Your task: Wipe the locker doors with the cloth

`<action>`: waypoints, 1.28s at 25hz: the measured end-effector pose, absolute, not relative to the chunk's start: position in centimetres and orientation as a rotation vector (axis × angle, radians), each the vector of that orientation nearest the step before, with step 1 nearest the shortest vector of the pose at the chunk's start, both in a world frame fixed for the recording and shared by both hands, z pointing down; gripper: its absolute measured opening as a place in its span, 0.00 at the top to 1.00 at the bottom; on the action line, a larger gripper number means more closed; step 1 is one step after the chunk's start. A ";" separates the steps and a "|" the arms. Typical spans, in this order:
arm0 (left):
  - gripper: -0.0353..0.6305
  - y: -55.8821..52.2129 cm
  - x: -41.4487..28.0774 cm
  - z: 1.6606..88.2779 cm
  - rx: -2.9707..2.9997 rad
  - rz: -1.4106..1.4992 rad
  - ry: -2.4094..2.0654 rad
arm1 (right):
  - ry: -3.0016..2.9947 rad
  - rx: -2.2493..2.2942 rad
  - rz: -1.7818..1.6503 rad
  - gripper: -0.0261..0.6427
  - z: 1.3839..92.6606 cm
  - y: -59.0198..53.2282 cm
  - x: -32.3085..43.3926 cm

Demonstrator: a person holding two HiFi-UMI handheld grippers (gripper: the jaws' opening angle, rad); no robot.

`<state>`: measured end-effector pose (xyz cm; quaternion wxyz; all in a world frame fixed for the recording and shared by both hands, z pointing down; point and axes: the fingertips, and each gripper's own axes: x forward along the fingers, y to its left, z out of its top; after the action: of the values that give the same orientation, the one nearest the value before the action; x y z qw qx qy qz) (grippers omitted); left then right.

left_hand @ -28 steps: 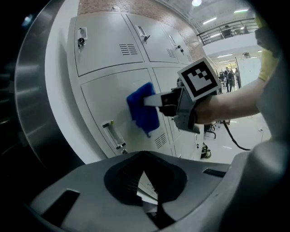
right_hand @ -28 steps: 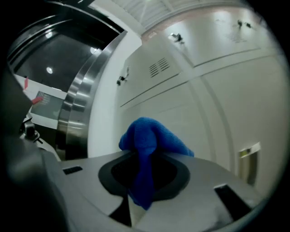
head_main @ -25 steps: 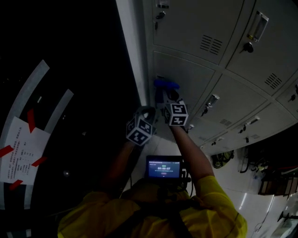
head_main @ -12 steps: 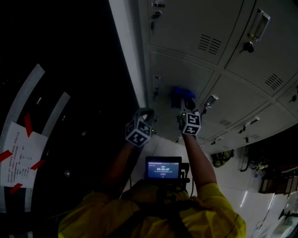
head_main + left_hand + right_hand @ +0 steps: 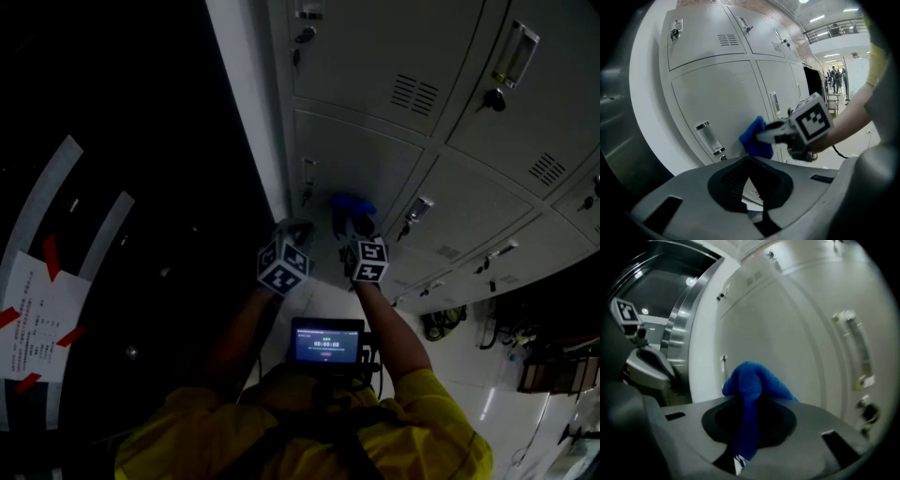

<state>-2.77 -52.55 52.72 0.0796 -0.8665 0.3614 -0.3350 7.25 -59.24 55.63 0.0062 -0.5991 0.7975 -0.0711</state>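
A blue cloth (image 5: 352, 203) is pressed against a grey locker door (image 5: 352, 159) in the second row of the left column. My right gripper (image 5: 349, 223) is shut on it. In the right gripper view the cloth (image 5: 752, 385) bunches out over the jaws and touches the door (image 5: 787, 333). My left gripper (image 5: 295, 232) hangs just left of it, shut, with nothing in it. The left gripper view shows the cloth (image 5: 756, 138) next to the door's handle (image 5: 708, 138), with the right gripper (image 5: 764, 137) behind it.
More locker doors (image 5: 511, 192) with handles and key locks run to the right. A white locker side panel (image 5: 244, 112) and a dark steel wall lie to the left. A paper sheet with red tape (image 5: 37, 314) is on the dark floor. A small screen (image 5: 326, 339) sits at my chest.
The right gripper has slid the cloth down the door, first to the right, then back a little left. The left gripper has hardly moved.
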 end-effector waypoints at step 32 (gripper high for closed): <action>0.96 -50.4 -3.6 50.1 -2.632 -0.876 1.082 | 2.466 -1.877 -0.173 0.86 47.5 -46.4 12.6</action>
<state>-3.64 -50.42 50.09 0.0818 -0.8810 0.3622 -0.2933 12.61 -46.37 47.51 0.0189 -0.6045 0.7944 -0.0556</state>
